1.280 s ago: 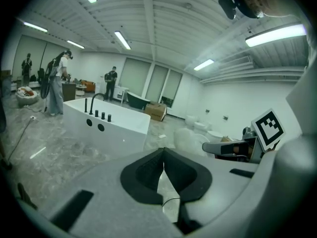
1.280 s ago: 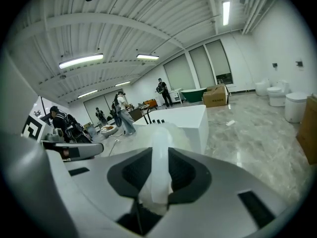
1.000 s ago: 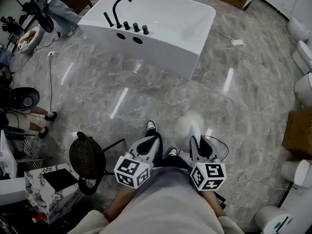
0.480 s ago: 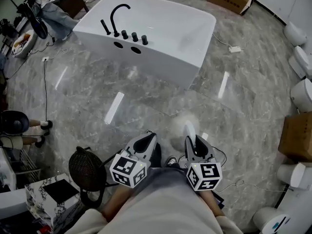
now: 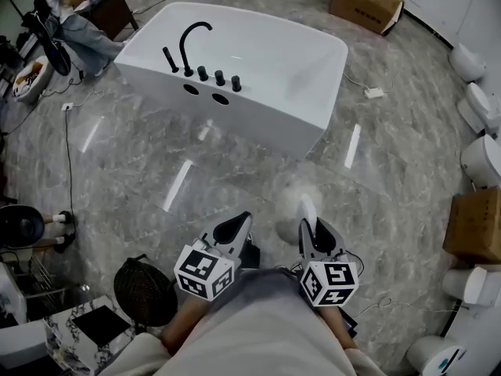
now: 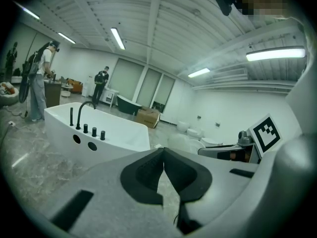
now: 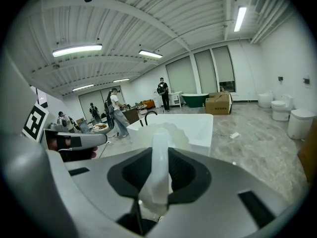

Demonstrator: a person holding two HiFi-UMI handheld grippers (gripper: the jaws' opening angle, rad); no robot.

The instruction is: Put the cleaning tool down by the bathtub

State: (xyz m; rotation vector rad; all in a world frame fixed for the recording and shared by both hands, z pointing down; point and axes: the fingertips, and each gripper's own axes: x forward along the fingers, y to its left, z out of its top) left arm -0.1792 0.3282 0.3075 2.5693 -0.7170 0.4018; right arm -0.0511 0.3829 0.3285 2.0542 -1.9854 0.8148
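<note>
Short of the tub [image 5: 258, 49] — tool [image 7: 159, 152] not yet down.
Right gripper [image 5: 309, 229] clamps the tool by its handle, fluffy head forward toward the tub, well apart across the floor [image 5: 235, 155]; left gripper's [image 5: 239, 224] 2 jaws meet at the tips, empty — likely unneeded here.

The bathtub [image 5: 266, 69] stands ahead across the floor [image 5: 235, 171], its faucet [image 5: 193, 37] on the near left rim, with a cardboard box [image 5: 366, 2] behind it and a power strip [image 5: 374, 92] just off its right end. Toilets [image 5: 479, 159] line the right edge. Close before the person, the left gripper [image 5: 237, 224] and right gripper [image 5: 310, 225] sit side by side (the cleaning tool [image 5: 297, 200] lies between the right one's jaws, pointing toward the tub but well apart from it), and a wire basket [image 5: 145, 290] lies to their left.
</note>
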